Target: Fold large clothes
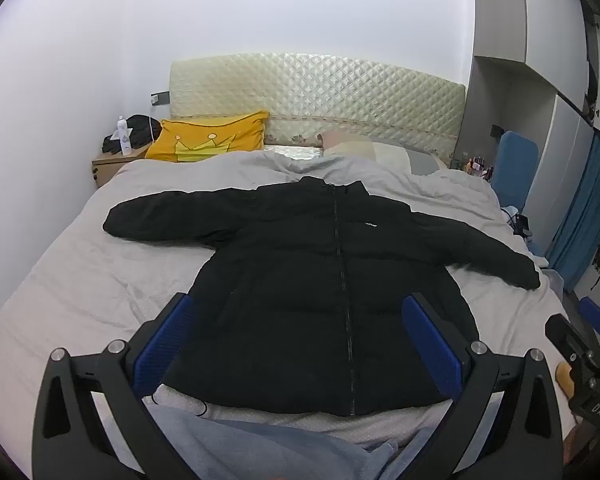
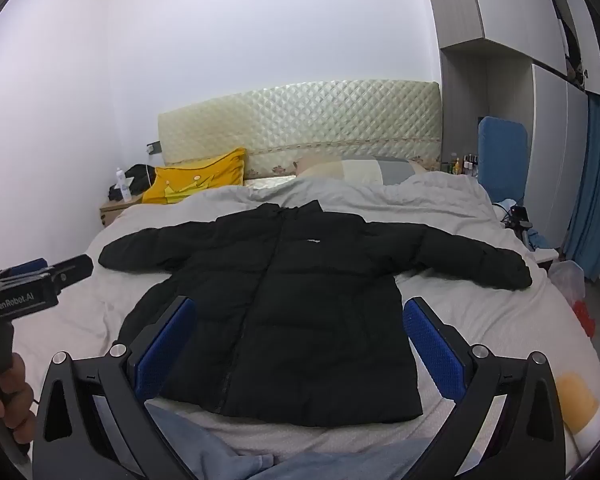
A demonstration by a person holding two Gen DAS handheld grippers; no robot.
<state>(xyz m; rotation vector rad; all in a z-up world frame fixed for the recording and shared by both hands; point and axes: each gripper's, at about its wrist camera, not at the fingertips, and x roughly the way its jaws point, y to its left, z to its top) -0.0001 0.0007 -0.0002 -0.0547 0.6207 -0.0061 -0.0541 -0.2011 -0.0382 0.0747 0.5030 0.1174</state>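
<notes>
A black puffer jacket (image 1: 320, 280) lies flat on the bed, zipped, front up, collar toward the headboard, both sleeves spread out sideways; it also shows in the right wrist view (image 2: 292, 300). My left gripper (image 1: 296, 320) is open and empty, held above the jacket's hem. My right gripper (image 2: 298, 322) is open and empty, also above the hem. The left gripper's body shows at the left edge of the right wrist view (image 2: 28, 280), and the right gripper's body shows at the right edge of the left wrist view (image 1: 580, 356).
The bed (image 1: 80, 280) has a grey-white cover. A yellow pillow (image 1: 208, 136) and a pale pillow (image 1: 372, 152) lie by the quilted headboard (image 1: 320, 92). A nightstand (image 1: 112, 164) stands far left. A blue chair (image 1: 516, 160) and wardrobe (image 2: 560, 120) stand right. Grey-blue fabric (image 1: 260, 448) lies at the near edge.
</notes>
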